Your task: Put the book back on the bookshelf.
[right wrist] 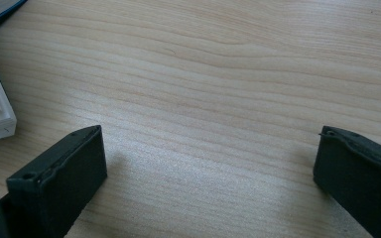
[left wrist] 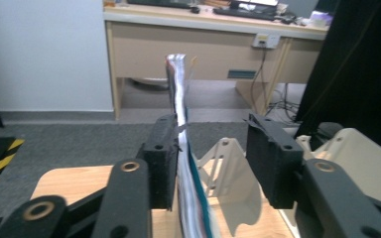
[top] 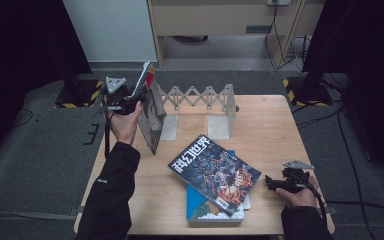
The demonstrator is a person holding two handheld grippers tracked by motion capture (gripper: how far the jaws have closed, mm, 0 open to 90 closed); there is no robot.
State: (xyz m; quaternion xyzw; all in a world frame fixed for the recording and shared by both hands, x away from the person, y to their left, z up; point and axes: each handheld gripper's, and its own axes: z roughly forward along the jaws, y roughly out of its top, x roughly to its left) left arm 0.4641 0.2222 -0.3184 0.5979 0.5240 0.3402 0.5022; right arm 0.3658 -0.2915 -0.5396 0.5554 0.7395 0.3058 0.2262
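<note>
While the left gripper [left wrist: 213, 163] stands part open, a book [left wrist: 181, 148] rests upright against one jaw, clear of the other and unclamped, at the left end of the folding rack [top: 200, 97]. Right gripper [top: 280, 184] rests wide open and empty on the table [top: 265, 125]. Judged: one book racked; two books [top: 215, 172] remain stacked flat. Top cover reads "科幻世界".
</note>
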